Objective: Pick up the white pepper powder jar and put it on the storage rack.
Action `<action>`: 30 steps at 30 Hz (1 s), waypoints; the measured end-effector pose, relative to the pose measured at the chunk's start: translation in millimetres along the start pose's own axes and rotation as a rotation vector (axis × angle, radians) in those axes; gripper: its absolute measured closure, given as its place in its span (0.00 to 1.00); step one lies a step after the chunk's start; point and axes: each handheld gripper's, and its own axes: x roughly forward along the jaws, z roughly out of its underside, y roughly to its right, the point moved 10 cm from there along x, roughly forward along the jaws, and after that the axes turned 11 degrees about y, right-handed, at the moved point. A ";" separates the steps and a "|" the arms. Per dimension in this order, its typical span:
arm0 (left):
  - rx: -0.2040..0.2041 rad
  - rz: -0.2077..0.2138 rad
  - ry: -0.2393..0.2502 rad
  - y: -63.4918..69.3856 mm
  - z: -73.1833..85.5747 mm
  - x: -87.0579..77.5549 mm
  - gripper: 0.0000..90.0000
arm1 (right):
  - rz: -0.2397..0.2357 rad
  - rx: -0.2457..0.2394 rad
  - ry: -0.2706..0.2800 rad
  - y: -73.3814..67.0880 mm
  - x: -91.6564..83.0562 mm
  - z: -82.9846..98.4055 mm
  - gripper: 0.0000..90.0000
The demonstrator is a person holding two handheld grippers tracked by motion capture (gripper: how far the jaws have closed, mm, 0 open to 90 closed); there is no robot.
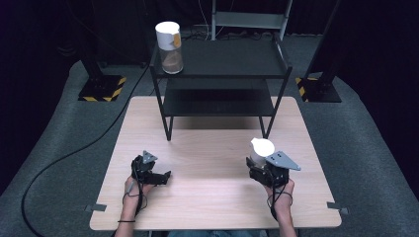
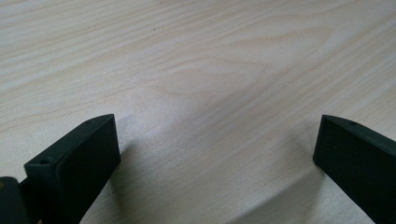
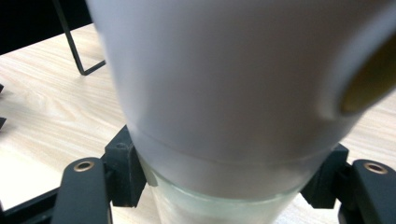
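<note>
A clear jar with a white lid [image 1: 262, 148] stands upright at the right of the wooden table [image 1: 207, 202], and my right gripper [image 1: 257, 163] is shut on its glass body just under the lid. In the right gripper view the jar [image 3: 233, 93] looms large between the two black jaws of that gripper [image 3: 229, 179]. My left gripper [image 1: 165, 175] rests low at the table's left, open. Its jaws [image 2: 217, 149] stand wide apart over bare wood with nothing between them. A second jar with a white lid [image 1: 169, 47] stands on the top left corner of the black rack [image 1: 222, 64].
The black two-shelf rack stands on the far half of the table; its lower shelf [image 1: 217, 101] is bare. One thin rack leg [image 3: 74, 46] shows beyond the held jar. Black stand bases with yellow stripes [image 1: 101, 89] sit on the grey floor at both sides.
</note>
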 end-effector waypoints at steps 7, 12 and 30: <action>0.000 0.000 0.000 0.0 0.0 0.0 0.00 | 0.006 -0.003 0.005 5.1 3.4 -8.2 0.33; 0.000 0.000 0.000 0.0 0.0 0.0 0.00 | 0.012 -0.013 0.011 7.5 4.8 -14.3 0.33; 0.000 0.000 0.000 0.0 0.0 0.0 0.00 | 0.026 -0.005 0.028 21.2 11.7 -34.0 0.33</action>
